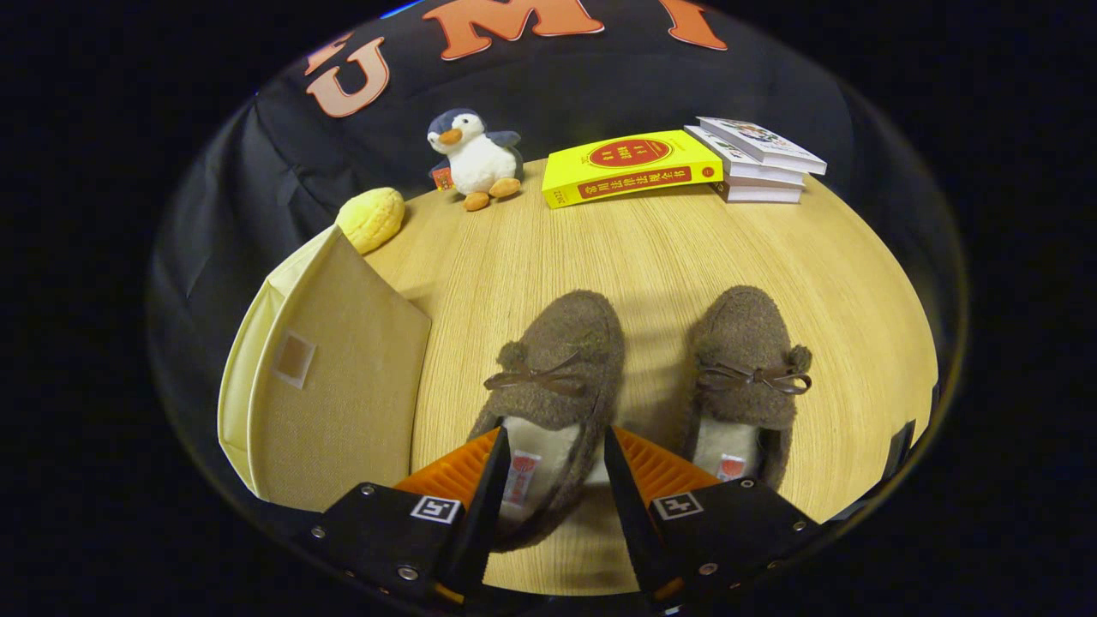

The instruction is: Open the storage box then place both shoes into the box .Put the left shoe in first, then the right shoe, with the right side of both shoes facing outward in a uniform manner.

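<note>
Shoes, two brown fleecy moccasin slippers with small bows, lie side by side on the round wooden table (651, 257), toes pointing away from the gripper (553, 446). The left shoe (557, 377) has its heel opening between the fingers, which stand apart on either side of it; whether either finger touches the shoe cannot be told. The right shoe (746, 368) lies just beside it, apart from both fingers. The storage box (330, 377), a beige fabric one, stands to the left of the left shoe with its flap up and leaning, a small square patch on the flap. Beyond the box sits a yellow bun-shaped toy (371, 218). At the far edge of the table stand a plush penguin (474, 158), a thick yellow book (630, 167) lying flat, and a stack of white books (758, 158) touching it. Bare tabletop lies between the shoes and the box.
</note>
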Available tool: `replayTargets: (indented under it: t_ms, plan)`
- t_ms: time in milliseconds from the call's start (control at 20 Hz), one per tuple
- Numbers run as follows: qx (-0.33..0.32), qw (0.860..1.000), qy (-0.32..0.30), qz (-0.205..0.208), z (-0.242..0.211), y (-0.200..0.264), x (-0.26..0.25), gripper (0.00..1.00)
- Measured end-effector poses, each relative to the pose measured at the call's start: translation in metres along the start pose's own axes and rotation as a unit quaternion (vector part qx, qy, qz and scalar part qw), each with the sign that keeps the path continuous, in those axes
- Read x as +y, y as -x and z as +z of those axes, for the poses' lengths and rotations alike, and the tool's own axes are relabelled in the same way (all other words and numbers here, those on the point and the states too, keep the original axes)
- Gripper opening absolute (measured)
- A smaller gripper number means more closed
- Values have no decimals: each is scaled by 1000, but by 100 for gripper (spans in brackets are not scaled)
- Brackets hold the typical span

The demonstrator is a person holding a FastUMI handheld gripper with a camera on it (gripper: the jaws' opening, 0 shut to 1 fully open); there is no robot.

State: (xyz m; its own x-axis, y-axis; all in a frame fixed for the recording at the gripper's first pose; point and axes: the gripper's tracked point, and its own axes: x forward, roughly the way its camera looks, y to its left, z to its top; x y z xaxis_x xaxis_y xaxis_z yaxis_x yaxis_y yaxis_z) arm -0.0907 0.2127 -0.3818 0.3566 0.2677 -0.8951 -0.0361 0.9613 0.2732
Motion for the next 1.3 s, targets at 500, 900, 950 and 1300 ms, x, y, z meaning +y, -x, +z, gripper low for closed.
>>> replayTargets:
  t_ms: [500, 900, 950, 1300]
  plan:
    - [-20, 999, -26, -39, 0, -37, -20, 23]
    - [-40, 997, -63, -8, 33, 16, 4, 4]
    - [-47, 997, -66, 0, 41, 27, 12, 4]
    - [-89, 994, -52, 48, 99, 100, 85, 4]
